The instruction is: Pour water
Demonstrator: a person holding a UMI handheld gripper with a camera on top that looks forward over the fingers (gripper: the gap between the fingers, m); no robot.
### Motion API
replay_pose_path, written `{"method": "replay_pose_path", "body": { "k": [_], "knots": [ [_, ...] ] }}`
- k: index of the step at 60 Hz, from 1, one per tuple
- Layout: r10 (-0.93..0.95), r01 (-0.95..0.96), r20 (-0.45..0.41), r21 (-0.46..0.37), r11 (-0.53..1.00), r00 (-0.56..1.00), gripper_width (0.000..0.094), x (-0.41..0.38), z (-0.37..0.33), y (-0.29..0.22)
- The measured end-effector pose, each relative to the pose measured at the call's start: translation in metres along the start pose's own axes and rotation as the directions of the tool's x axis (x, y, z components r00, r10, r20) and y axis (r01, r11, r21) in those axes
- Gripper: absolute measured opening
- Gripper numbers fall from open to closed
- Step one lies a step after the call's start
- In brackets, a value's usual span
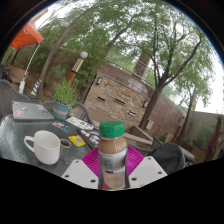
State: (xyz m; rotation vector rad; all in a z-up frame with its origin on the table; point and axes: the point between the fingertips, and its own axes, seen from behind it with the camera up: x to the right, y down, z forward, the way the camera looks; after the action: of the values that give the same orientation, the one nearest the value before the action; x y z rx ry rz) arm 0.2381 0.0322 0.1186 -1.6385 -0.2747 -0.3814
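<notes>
The round dark glass table spreads out under trees, with a stone-and-timber shed well beyond it. On the table, left of the bottle, stands a white ceramic mug, with flat booklets lying just behind it. My tool pinches a clear plastic bottle with a green cap, held upright, both magenta pads pressing its sides.

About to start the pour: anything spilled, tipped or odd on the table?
Nothing stands out. The bottle stands upright between the gripper fingers, green cap still on. The white mug sits upright on the glass table, apart from the bottle. No spill shows.
</notes>
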Motion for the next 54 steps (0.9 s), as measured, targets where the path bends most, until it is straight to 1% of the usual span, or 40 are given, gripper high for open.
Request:
{"method": "replay_pose_path", "body": {
  "k": [3,4,5,7,9,10,11,15,17,18,19,23,24,25,30,32,33,36,37,39,40,42,43,49,52,54],
  "knots": [
    [-0.189,0.189,-0.002,0.032,0.981,0.982,0.0295,-0.016,0.001,-0.026],
    [-0.253,0.252,0.017,0.047,0.967,0.967,0.0295,-0.002,0.007,-0.028],
    [-0.322,0.322,-0.008,0.059,0.945,0.947,0.0295,-0.018,0.004,-0.038],
    [-0.473,0.474,-0.031,0.073,0.878,0.881,0.0294,-0.026,0.007,-0.051],
    [-0.611,0.614,-0.062,0.083,0.785,0.789,0.0295,-0.034,0.009,-0.062],
    [-0.682,0.684,-0.062,0.091,0.724,0.729,0.0294,-0.046,0.018,-0.064],
    [-0.728,0.732,-0.082,0.101,0.674,0.681,0.0293,-0.037,0.009,-0.070],
    [-0.895,0.904,-0.137,0.112,0.412,0.425,0.0292,-0.057,0.011,-0.080],
    [-0.944,0.953,-0.149,0.114,0.279,0.294,0.0291,-0.067,0.011,-0.079],
    [-0.968,0.972,-0.134,0.125,0.197,0.214,0.0292,-0.070,0.025,-0.080],
    [-0.973,0.979,-0.147,0.123,0.163,0.180,0.0291,-0.064,0.012,-0.079],
    [-0.987,0.994,-0.159,0.109,-0.027,-0.010,0.0294,-0.069,0.008,-0.070],
    [-0.986,0.992,-0.155,0.102,-0.080,-0.064,0.0292,-0.076,0.017,-0.068],
    [-0.988,0.986,-0.126,0.125,-0.107,-0.091,0.0294,-0.065,0.024,-0.077],
    [-0.960,0.961,-0.149,0.111,-0.253,-0.235,0.0293,-0.064,0.022,-0.082],
    [-0.952,0.953,-0.155,0.108,-0.283,-0.265,0.0292,-0.063,0.019,-0.082],
    [-0.942,0.951,-0.176,0.075,-0.301,-0.285,0.0292,-0.059,0.009,-0.073],
    [-0.937,0.943,-0.164,0.077,-0.325,-0.310,0.0293,-0.056,0.003,-0.068],
    [-0.941,0.938,-0.136,0.117,-0.327,-0.311,0.0293,-0.065,0.021,-0.076],
    [-0.938,0.935,-0.136,0.118,-0.334,-0.318,0.0292,-0.063,0.016,-0.075],
    [-0.934,0.938,-0.160,0.081,-0.336,-0.320,0.0292,-0.055,0.000,-0.065],
    [-0.934,0.938,-0.161,0.087,-0.335,-0.319,0.0294,-0.053,-0.006,-0.064],
    [-0.939,0.935,-0.140,0.128,-0.332,-0.314,0.0293,-0.066,0.018,-0.076],
    [-0.952,0.949,-0.167,0.144,-0.280,-0.256,0.0295,-0.066,0.008,-0.087],
    [-0.965,0.963,-0.188,0.164,-0.214,-0.182,0.0294,-0.068,0.004,-0.102],
    [-0.973,0.974,-0.208,0.174,-0.141,-0.104,0.0293,-0.066,0.004,-0.118]
  ]
}}
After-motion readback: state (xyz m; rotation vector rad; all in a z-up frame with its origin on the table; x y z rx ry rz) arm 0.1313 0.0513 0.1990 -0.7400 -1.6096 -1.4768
